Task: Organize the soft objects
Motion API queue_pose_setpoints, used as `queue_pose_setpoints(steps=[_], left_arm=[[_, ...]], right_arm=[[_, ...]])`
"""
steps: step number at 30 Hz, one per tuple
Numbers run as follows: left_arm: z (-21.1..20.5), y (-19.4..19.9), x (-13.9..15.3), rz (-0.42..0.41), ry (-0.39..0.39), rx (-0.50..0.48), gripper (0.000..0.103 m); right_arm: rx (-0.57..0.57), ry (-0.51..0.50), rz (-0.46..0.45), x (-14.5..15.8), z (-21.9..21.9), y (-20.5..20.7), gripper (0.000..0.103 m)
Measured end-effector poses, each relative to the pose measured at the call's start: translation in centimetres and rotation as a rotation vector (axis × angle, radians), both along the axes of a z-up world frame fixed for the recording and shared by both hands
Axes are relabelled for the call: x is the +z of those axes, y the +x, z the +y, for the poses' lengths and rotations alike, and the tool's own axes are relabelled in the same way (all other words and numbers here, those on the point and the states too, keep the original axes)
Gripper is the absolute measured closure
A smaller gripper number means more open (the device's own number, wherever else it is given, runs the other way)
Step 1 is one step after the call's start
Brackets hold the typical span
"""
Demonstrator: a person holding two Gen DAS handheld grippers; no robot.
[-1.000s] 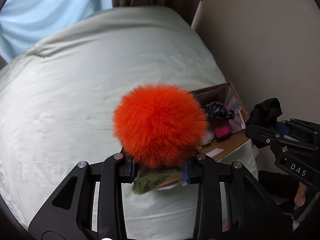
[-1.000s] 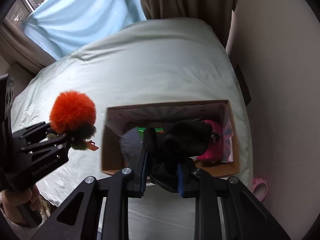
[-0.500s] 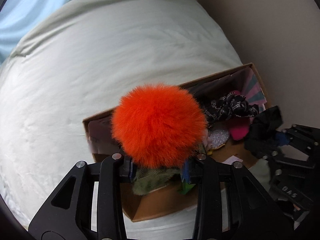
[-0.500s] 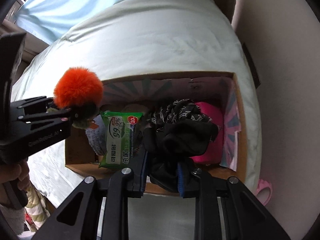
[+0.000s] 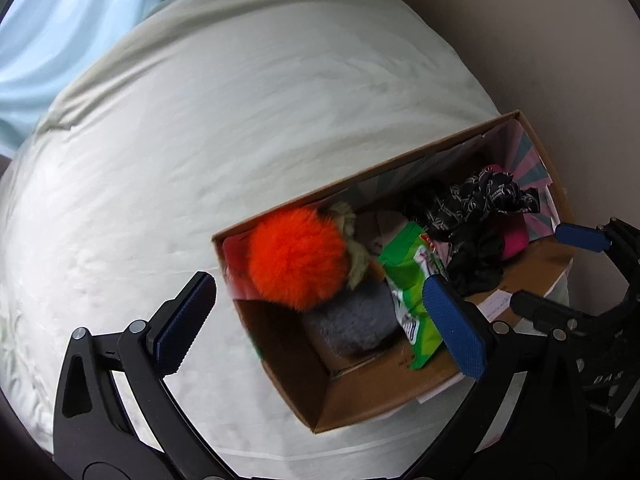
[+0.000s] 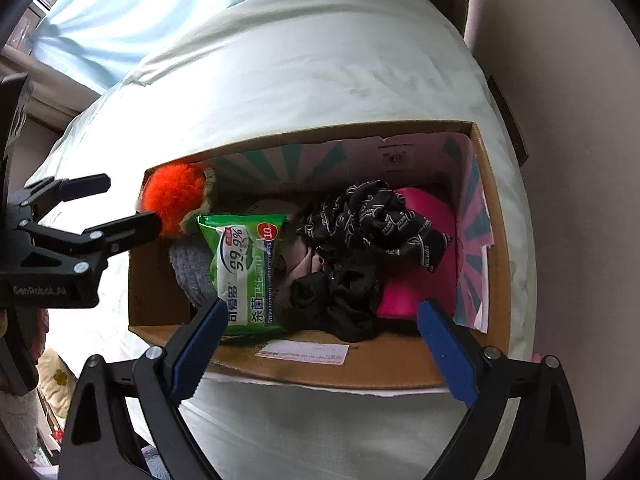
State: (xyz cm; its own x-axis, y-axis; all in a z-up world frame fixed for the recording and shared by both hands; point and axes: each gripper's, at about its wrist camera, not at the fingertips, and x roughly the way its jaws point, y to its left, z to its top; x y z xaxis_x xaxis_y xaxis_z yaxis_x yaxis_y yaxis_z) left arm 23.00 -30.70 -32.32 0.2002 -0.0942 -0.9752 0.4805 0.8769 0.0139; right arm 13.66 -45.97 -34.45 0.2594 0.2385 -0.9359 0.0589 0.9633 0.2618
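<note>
An open cardboard box [image 6: 320, 372] sits on the bed. A fluffy orange pompom toy [image 5: 296, 256] with a green base lies in its left end, on a grey soft item [image 5: 352, 320]. My left gripper [image 5: 319, 280] hangs just above it, jaws opening wide, pads clear of the pompom. A black cloth [image 6: 344, 304] lies in the middle of the box beside a black patterned scrunchie [image 6: 384, 220]. Above the cloth my right gripper [image 6: 322, 308] has its jaws opening, with nothing pressed between them. The left gripper [image 6: 120, 204] also shows at the box's left wall.
Also in the box are a green wet-wipes pack [image 6: 244, 272] and a pink soft item [image 6: 420, 264]. The pale green bedsheet [image 5: 240, 120] spreads left and behind. A wall [image 6: 580, 160] runs close along the right side, and blue curtains [image 6: 140, 8] hang at the back.
Both grippers came down over the box and opened. The orange pompom left the left jaws and the black cloth left the right jaws; both now lie in the box.
</note>
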Motion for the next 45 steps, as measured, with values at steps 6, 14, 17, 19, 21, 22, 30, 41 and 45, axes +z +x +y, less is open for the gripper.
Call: queue_pose_setpoints(steps=[6, 14, 17, 19, 21, 22, 30, 41, 45], left_arm=[[1.8, -1.1, 2.2, -0.029, -0.019, 0.024, 0.000], [5.1, -3.6, 7.9, -0.125, -0.051, 0.075, 0.000], [7.4, -5.1, 10.8, -0.176, -0.064, 0.104, 0.000], [9.1, -6.0, 12.8, -0.207, -0.084, 0.122, 0.000], [11.0, -6.9, 14.9, -0.240, -0.109, 0.149, 0.000], [12.1, -7.4, 16.1, -0.262, -0.122, 0.168, 0.000], [21.0, -11.7, 25.0, -0.451, -0.204, 0.328, 0.000], [28.0, -17.5, 33.7, -0.685, -0.250, 0.398, 0.000], [29.0, -19.3, 34.8, -0.738, -0.246, 0.396, 0.000]], right_arm=[[-0.029, -0.001, -0.037, 1.9, 0.3, -0.4, 0.009], [-0.035, -0.043, -0.121, 7.2, 1.8, -1.5, 0.009], [-0.031, -0.028, -0.177, 10.1, 2.7, -2.1, 0.009], [-0.022, -0.044, -0.217, 12.2, 3.8, -2.7, 0.009], [-0.006, -0.071, -0.260, 14.6, 5.2, -3.2, 0.009], [-0.003, -0.071, -0.279, 15.7, 5.7, -3.4, 0.009], [-0.040, -0.081, -0.445, 25.7, 11.2, -5.9, 0.008], [-0.044, -0.136, -0.630, 33.9, 19.5, -10.3, 0.008], [-0.041, -0.166, -0.671, 34.9, 21.4, -11.6, 0.008]])
